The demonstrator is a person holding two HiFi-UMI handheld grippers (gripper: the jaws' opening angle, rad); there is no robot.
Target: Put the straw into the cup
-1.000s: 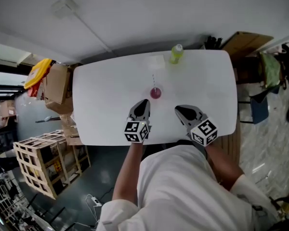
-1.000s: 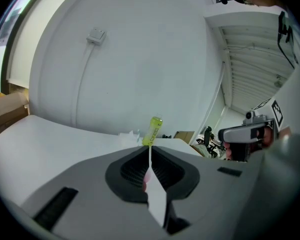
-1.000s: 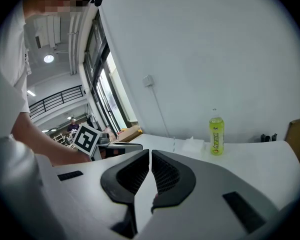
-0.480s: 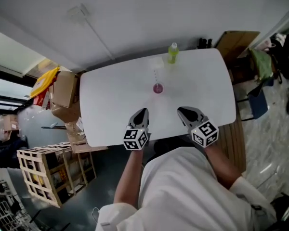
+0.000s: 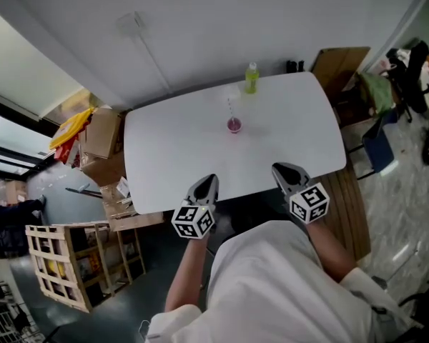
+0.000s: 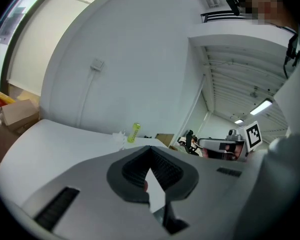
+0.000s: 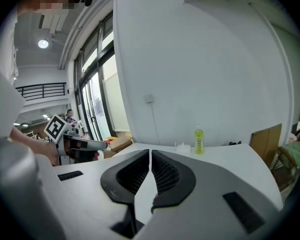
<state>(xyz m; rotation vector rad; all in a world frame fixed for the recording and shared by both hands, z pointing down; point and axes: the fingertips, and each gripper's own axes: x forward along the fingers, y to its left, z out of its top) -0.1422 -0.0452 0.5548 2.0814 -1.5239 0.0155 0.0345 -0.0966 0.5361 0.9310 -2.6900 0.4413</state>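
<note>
A small pink cup [image 5: 234, 126] stands on the white table [image 5: 171, 156], toward the far side. A thin pale straw [image 5: 230, 108] rises out of it. Both grippers hover at the table's near edge, well short of the cup. My left gripper [image 5: 210, 180] is shut with nothing in it, and in its own view the jaws [image 6: 150, 149] meet tip to tip. My right gripper [image 5: 279, 168] is also shut and empty, its jaws [image 7: 150, 152] closed together. In both gripper views the jaws hide the cup.
A yellow-green bottle [image 5: 251, 78] [image 6: 134, 132] [image 7: 198, 140] stands at the table's far edge beside a white packet [image 5: 233, 91]. Cardboard boxes [image 5: 102, 133] and a wooden crate [image 5: 57, 259] sit left of the table. A brown board [image 5: 339, 63] and a blue chair [image 5: 381, 151] are on the right.
Both grippers have drawn back from the cup to the table's near edge. The head view has backed off too, so the table looks smaller. Cup and straw stay put.
</note>
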